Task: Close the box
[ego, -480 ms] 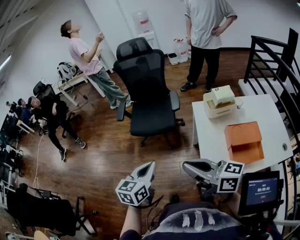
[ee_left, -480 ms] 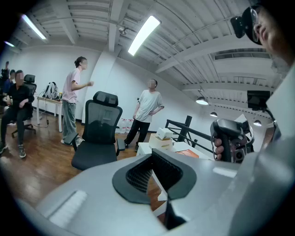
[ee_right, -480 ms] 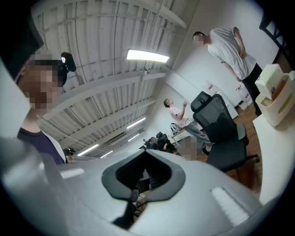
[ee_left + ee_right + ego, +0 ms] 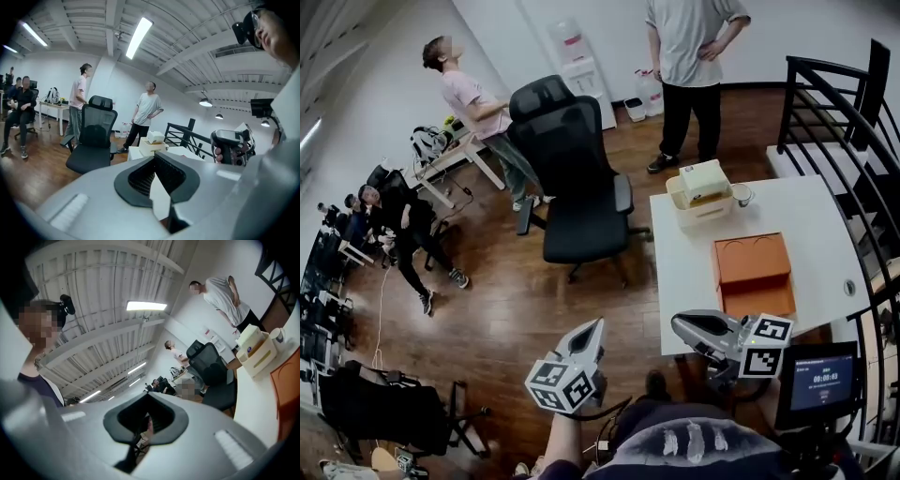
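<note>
An orange box (image 4: 754,274) lies open on the white table (image 4: 689,262), its lid folded back towards the far side. In the right gripper view a strip of the orange box (image 4: 287,380) shows at the right edge. My right gripper (image 4: 692,328) hovers off the table's near edge, short of the box, jaws together and empty. Lower left, over the wooden floor, my left gripper (image 4: 589,339) is shut and empty, well away from the table. The jaws of the left gripper (image 4: 164,199) and the right gripper (image 4: 140,432) fill the bottom of their own views.
A cream caddy (image 4: 701,192) and a small cup (image 4: 742,195) stand at the table's far end. A black office chair (image 4: 572,169) stands left of the table. A person (image 4: 689,56) stands beyond it. A black railing (image 4: 834,103) runs at the right. A screen (image 4: 823,382) is near my right side.
The view has moved towards the table, so the box and caddy sit further left and nearer. The orange box now shows in the right gripper view. Both grippers stay shut.
</note>
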Demonstrator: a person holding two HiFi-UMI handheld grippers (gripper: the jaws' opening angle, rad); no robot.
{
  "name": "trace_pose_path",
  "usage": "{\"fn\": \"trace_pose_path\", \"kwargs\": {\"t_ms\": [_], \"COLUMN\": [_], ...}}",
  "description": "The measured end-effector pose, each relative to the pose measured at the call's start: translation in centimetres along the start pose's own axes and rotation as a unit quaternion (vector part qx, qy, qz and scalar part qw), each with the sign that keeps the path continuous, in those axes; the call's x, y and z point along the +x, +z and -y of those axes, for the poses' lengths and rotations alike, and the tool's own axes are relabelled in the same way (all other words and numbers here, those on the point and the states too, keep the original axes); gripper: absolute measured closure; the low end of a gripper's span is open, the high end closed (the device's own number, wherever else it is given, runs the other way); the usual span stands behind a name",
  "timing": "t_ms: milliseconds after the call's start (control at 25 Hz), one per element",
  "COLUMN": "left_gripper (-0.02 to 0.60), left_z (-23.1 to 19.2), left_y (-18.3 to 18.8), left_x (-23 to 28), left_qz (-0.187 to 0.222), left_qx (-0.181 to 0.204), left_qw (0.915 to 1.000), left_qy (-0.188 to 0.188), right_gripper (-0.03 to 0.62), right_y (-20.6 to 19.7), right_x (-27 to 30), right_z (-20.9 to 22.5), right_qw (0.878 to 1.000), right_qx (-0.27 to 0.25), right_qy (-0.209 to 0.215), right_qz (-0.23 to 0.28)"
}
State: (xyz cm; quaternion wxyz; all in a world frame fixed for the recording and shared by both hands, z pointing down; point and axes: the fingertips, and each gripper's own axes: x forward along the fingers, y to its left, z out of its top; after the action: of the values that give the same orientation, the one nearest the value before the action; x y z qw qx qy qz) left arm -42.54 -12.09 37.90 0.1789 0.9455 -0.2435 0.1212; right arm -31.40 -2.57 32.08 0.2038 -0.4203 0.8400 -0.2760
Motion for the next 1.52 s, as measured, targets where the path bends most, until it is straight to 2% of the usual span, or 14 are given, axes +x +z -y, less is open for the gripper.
{"fn": "trace_pose_path", "kwargs": {"t_ms": [120, 440, 600, 760, 920, 1120, 1240, 1360, 1520], "left_gripper": [0.568, 0.568, 0.568, 0.568, 0.568, 0.568, 0.567, 0.568, 0.568], "left_z": [1.0, 2.2, 5.1, 9.0, 13.6, 21.2, 24.8, 26.0, 25.1], "left_y": [0.4, 3.1, 4.3, 4.4, 3.3, 1.1, -0.8, -2.9, -4.0], "left_x": [2.1, 8.1, 9.9, 11.8, 13.3, 17.2, 18.7, 19.5, 21.0], "left_qz": [-0.001, 0.029, 0.03, 0.031, 0.038, 0.051, 0.044, 0.021, -0.001], "left_qx": [0.013, -0.001, 0.01, 0.025, 0.019, -0.004, -0.007, -0.005, 0.015], "left_qw": [0.9998, 0.9964, 0.9953, 0.9969, 0.9989, 0.9978, 0.9974, 0.9978, 0.9977], "left_qy": [-0.014, -0.08, -0.091, -0.068, -0.018, 0.043, 0.056, 0.062, 0.067], "right_gripper": [0.591, 0.591, 0.591, 0.591, 0.591, 0.591, 0.591, 0.591, 0.591], "right_y": [1.0, 4.9, 7.6, 9.6, 11.8, 15.3, 16.4, 16.2, 16.2], "right_x": [-1.1, -3.3, -5.5, -9.0, -14.5, -23.3, -26.1, -27.2, -26.7], "right_z": [1.6, 5.6, 6.4, 8.1, 10.5, 15.8, 18.4, 19.9, 23.2], "right_qw": [1.0, 0.995, 0.994, 0.997, 0.998, 0.997, 0.993, 0.989, 0.983], "right_qx": [-0.005, -0.049, -0.056, -0.055, -0.055, -0.058, -0.073, -0.085, -0.101], "right_qy": [-0.012, -0.085, -0.082, -0.056, -0.026, -0.005, -0.004, -0.011, -0.042], "right_qz": [0.005, 0.024, 0.035, 0.026, 0.001, -0.057, -0.095, -0.124, -0.144]}}
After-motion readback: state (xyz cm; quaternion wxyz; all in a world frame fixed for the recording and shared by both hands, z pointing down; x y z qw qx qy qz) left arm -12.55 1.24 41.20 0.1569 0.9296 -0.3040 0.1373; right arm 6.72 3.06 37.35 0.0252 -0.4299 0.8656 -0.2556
